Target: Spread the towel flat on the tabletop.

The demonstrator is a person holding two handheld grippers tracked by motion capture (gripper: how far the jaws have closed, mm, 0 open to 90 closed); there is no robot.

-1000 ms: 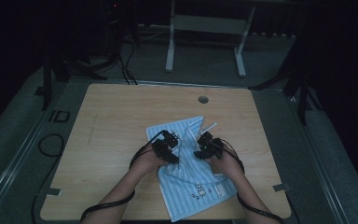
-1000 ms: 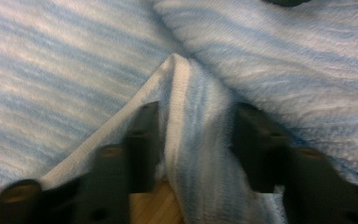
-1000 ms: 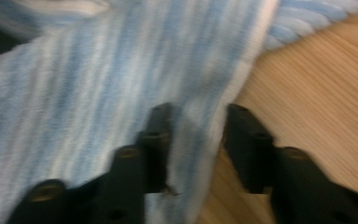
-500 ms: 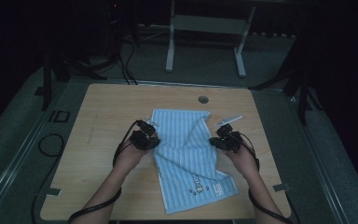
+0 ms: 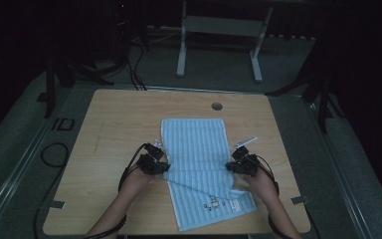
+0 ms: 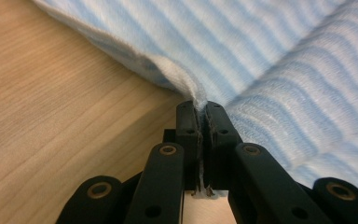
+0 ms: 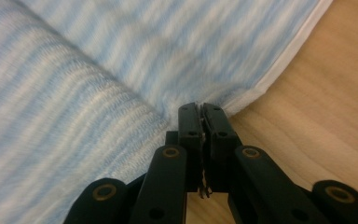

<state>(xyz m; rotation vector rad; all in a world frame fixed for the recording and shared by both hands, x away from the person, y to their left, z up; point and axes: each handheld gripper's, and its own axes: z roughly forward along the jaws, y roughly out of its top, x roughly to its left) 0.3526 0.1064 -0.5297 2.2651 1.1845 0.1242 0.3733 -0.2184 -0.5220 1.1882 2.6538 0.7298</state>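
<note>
From the high view, a light-blue striped towel lay on the pale wooden table, its far part spread flat and rectangular, its near part folded slantwise with a small printed motif and a label near the front edge; a round grommet hole sat in the tabletop beyond it, and dark cables trailed on the floor at the left; the left gripper met the towel's left edge and the right gripper its right edge, each borne by a hand reaching in from below.

In the left gripper view, the cloth showed a soft ribbed terry weave with a white hem beside grained wood; the left gripper had just been closing and was pinched tight on a bunched bit of the towel's edge.

In the right gripper view, the towel was blurred, a thick fold crossing it, its white border running beside bare wood; the right gripper, having just closed, nipped the hem between pressed-together jaws.
</note>
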